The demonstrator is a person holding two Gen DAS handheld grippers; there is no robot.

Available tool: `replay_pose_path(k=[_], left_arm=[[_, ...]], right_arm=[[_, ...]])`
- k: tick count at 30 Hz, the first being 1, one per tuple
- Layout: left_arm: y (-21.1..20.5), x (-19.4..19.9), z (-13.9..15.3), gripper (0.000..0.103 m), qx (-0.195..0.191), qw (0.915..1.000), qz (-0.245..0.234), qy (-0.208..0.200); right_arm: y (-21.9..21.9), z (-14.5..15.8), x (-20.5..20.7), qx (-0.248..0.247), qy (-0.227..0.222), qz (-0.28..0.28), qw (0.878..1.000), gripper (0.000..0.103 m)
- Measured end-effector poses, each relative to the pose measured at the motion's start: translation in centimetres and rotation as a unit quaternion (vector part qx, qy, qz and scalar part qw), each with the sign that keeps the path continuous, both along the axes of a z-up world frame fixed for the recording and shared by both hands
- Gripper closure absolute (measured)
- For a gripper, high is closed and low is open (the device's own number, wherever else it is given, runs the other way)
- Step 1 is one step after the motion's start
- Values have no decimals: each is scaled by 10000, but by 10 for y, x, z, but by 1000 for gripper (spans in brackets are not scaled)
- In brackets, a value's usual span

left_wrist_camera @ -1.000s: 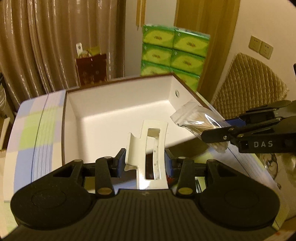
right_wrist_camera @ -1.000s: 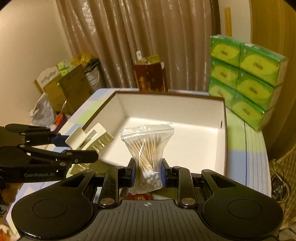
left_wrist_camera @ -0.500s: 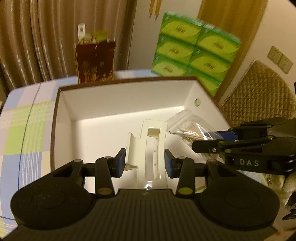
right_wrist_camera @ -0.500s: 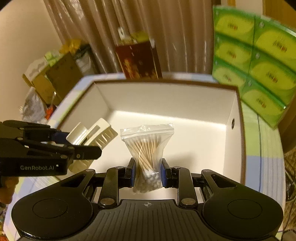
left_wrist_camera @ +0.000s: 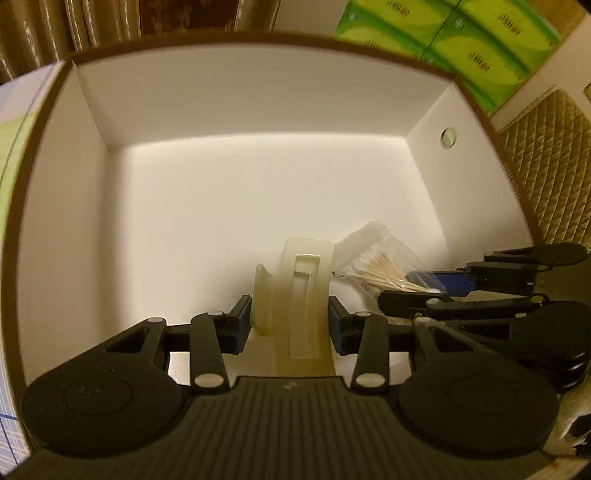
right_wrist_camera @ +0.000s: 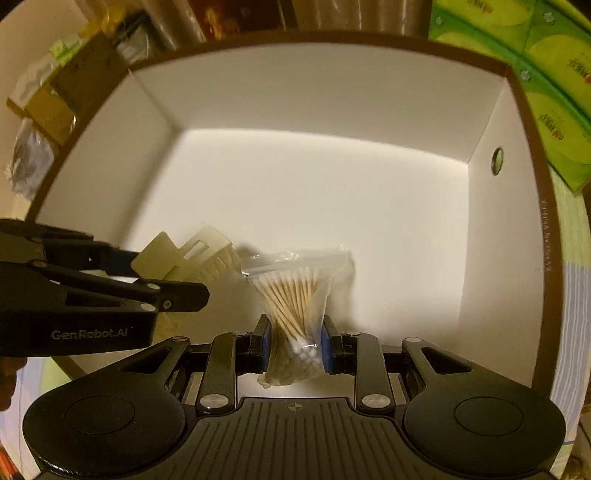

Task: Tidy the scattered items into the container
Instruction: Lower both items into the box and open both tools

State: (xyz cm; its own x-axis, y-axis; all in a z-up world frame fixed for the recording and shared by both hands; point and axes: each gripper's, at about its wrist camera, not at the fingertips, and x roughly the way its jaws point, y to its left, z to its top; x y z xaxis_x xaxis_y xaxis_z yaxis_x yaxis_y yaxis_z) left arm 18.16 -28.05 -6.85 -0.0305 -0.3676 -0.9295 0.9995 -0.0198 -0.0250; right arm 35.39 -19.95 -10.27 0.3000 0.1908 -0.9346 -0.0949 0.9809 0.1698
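Observation:
A white box with a brown rim fills both views. My left gripper is shut on a cream plastic hair clip and holds it low inside the box, near the front. My right gripper is shut on a clear zip bag of cotton swabs, also inside the box, just right of the clip. The bag and right gripper show at the right of the left wrist view. The clip and left gripper show at the left of the right wrist view.
Green tissue packs are stacked behind the box at the right. A dark red gift bag stands behind the box by the curtain. A quilted chair back is at the right. Bags and boxes lie at the far left.
Both grippers have moved forward and down into the box with their items still held. The box now fills both views.

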Motion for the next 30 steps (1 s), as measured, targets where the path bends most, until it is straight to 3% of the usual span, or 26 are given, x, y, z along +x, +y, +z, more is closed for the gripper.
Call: replay_pose_path(k=[6,8,13,15,22,30], left_arm=[[-7,-3,-13,66,350,9990,-108,-240],[-7,-4,-15,66,421,9987,-120,-252],[-5,-3,-12,55,451,9985,-114,-297],[-4,-1,-10,49,437,9984,-79,-352],[2,2,3,34,338,9987,-54,-372],[10,-3,17,30,180,9986,-108,-475]], right_arm=[[1,0,5,-15,245,17,9997,79],[2,-1,6,-10,357,66,9993,73],[0,5,2,-228,302,86,9992,43],[-3,8,0,-179,280,71,9994,39],[-11,16,-9,-49,218,35,9997,34],[-12,33,-20,-61,55,18,10000,32]])
